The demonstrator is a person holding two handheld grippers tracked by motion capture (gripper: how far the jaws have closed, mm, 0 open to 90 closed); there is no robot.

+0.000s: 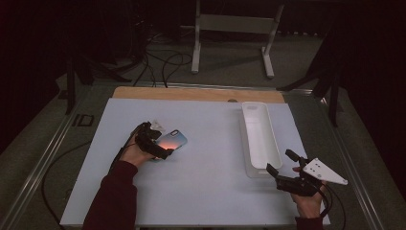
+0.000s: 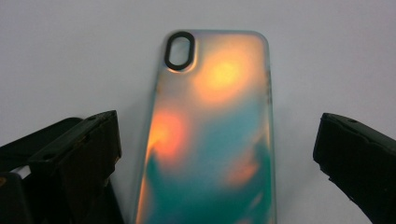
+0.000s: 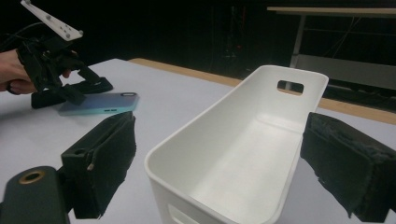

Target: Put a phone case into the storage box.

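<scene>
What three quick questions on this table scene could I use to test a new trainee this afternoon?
1. True or false: the left claw is shut on the phone case.
2. Which thing stands nearest the right claw? A) the phone case B) the white bin C) a mug
3. Fill in: the phone case lies flat on the white ____.

Key:
1. False. The jaws stand open on either side of the case, clear of its edges.
2. B. The bin's near end sits between the open jaws.
3. Table.
</scene>
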